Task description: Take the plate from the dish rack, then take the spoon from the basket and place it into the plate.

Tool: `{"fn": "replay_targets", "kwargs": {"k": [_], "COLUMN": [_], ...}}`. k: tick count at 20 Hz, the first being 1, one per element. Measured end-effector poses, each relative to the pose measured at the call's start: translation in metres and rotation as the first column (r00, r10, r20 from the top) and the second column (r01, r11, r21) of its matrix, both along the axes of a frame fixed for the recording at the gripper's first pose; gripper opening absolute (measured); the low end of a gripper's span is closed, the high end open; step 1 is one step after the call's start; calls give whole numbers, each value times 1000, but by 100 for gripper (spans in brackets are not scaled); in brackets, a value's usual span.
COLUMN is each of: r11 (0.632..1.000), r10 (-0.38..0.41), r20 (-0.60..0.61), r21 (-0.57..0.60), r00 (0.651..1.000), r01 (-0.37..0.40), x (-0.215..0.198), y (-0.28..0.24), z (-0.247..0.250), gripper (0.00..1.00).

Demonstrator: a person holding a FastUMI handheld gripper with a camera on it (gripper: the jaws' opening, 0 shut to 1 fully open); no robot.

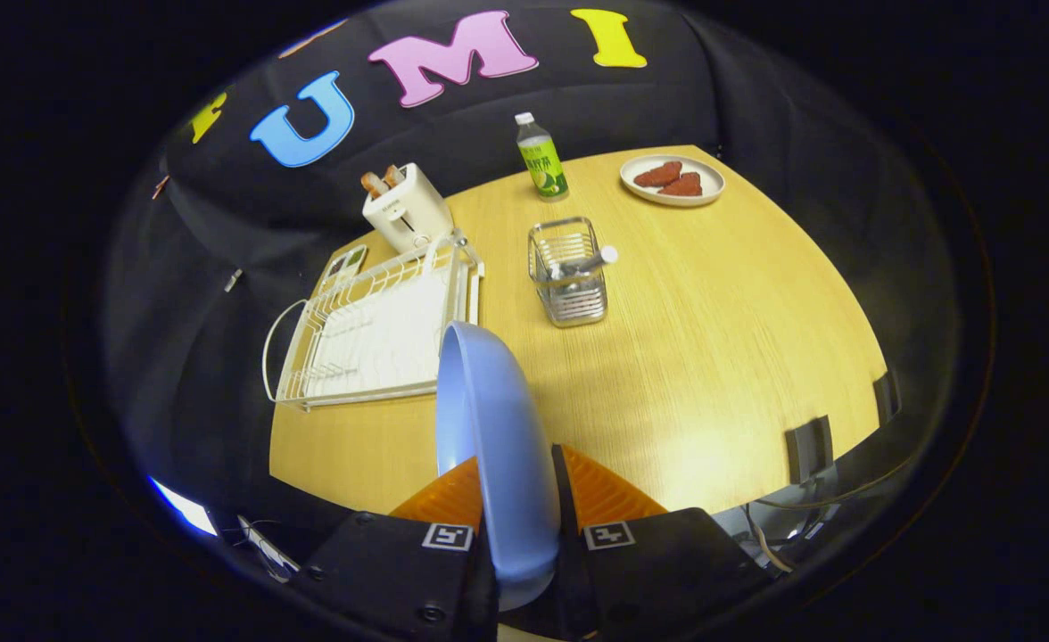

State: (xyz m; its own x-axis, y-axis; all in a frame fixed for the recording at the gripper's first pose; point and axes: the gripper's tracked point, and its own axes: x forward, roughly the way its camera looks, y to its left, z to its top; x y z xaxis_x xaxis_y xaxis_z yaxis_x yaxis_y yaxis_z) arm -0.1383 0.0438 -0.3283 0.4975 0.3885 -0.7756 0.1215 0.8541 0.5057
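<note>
- The tongs (pixel 517 513) hold 1 blue plate (pixel 489 419) on edge, 1 finger pressed to each face, closed as far as the plate's thickness allows, well above the bench (pixel 721 357).
- The plate stands upright between the fingers, its rim rising ahead of them and overlapping the near corner of the dish rack (pixel 373 330) in the gripper view; it hangs clear of the rack and the bench.
- Progress, as a judgement: step 1, lifting the plate out of the rack, looks done, since the rack's slots hold no other dish.
- Left to do: the plate is not yet set down on the bench, the spoon is not yet taken, and nothing is placed in the plate.
- The spoon (pixel 591 260) leans in the wire basket (pixel 567 272), its pale end poking over the rim, just beyond the plate's top and to the right of the rack.
- Count on the bench: 1 dish rack, 1 basket, 1 spoon visible in it; further cutlery inside is too small to tell.
- Also 1 toaster (pixel 408 214) with 2 slices standing in it, 1 green-labelled bottle (pixel 542 160), and 1 white plate (pixel 672 181) at the far side carrying 2 reddish pieces of food.
</note>
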Motion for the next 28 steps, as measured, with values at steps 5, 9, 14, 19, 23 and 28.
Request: {"fn": "replay_targets", "kwargs": {"k": [5,9,14,19,23,28], "r11": [993,988,990,995,999,999], "r10": [-38,-56,-36,-41,-26,-27], "r20": [-46,-98,-121,-141,-170,-169], "r21": [111,137,129,86,42,-43], "r00": [998,994,992,989,985,985], "r01": [43,69,52,54,33,20], "x": [6,6,8,12,9,11], "y": [19,21,25,19,16,0], "z": [-33,-56,-71,-86,-100,-116], "gripper": [31,31,31,42,52,63]}}
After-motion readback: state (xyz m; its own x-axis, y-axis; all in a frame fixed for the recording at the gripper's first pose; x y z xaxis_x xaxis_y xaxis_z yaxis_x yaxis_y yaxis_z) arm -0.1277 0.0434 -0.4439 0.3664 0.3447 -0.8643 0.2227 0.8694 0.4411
